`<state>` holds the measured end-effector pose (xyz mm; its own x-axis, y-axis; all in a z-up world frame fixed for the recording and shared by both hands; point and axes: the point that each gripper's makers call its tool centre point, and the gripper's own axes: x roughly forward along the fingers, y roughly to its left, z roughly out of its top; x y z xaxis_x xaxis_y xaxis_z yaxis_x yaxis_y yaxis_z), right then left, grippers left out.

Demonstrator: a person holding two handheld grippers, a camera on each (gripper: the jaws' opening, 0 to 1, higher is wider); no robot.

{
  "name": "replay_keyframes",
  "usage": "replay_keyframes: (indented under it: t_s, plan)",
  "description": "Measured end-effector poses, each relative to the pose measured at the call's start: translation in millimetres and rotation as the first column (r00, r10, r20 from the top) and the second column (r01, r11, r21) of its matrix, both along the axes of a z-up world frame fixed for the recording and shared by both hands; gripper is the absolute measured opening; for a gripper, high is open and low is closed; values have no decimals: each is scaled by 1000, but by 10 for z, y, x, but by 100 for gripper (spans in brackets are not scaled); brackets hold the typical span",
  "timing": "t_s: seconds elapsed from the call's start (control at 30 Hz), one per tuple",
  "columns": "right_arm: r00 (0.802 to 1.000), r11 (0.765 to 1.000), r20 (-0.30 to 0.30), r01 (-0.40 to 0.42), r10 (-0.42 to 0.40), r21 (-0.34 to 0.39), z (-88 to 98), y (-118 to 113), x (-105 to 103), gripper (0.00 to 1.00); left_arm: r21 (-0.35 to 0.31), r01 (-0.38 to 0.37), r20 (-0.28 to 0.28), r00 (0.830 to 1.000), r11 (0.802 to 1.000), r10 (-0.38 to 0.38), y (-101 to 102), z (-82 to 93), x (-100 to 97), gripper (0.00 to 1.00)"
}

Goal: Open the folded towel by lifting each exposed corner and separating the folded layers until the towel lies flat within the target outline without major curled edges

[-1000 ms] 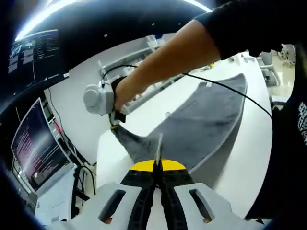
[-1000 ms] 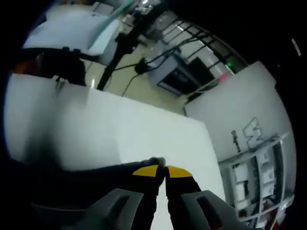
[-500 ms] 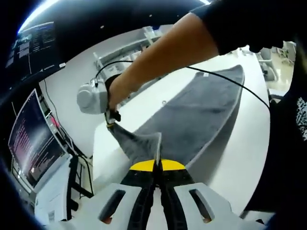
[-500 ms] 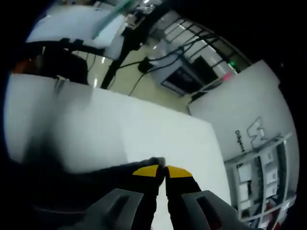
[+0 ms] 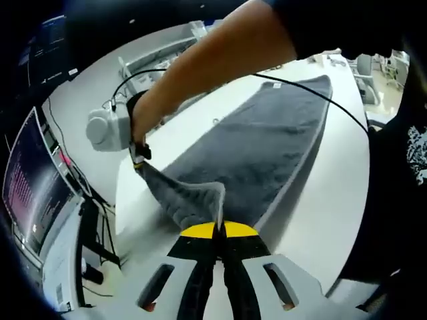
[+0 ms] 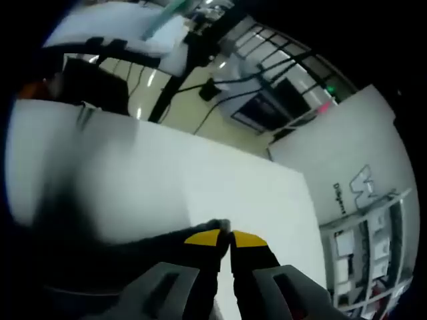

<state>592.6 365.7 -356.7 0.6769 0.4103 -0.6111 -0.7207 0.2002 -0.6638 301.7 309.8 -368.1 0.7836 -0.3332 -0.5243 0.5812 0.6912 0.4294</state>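
The grey terry towel (image 5: 260, 147) is lying along the white table (image 5: 333, 200), running from the near end at 6 o'clock toward 1 o'clock in the left gripper view. The left gripper (image 5: 219, 230) is pinching one near corner, jaws together on the cloth. The right gripper (image 5: 139, 159), at 9 o'clock there, is gripping the other near corner, and the short edge between them is hanging in a slack dip. In the right gripper view the right gripper (image 6: 225, 235) is clamping dark cloth over the table (image 6: 220, 180). The towel is behaving as soft, limp and light, sagging wherever it is unsupported. Corners and hems look like the best holds; mid-cloth pinches would probably bunch the layers.
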Motion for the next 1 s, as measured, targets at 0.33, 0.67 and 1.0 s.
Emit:
replay_keyframes:
  t_s: [0.33, 0.67, 1.0]
  plan:
    - [1000, 1000, -8, -7, 7, 25, -176, 120, -20, 0, 9, -4, -17, 1000, 1000, 4, 66, -57, -1, 2]
    - [999, 997, 26, -31, 30, 65, -154, 220, -62, 14, 40, -21, 86, 996, 999, 18, 158, 105, -14, 24]
    - [998, 955, 46, -44, 32, 292, 143, 441, -49, 98, -14, -54, 253, 966, 998, 55, 167, 552, -51, 31]
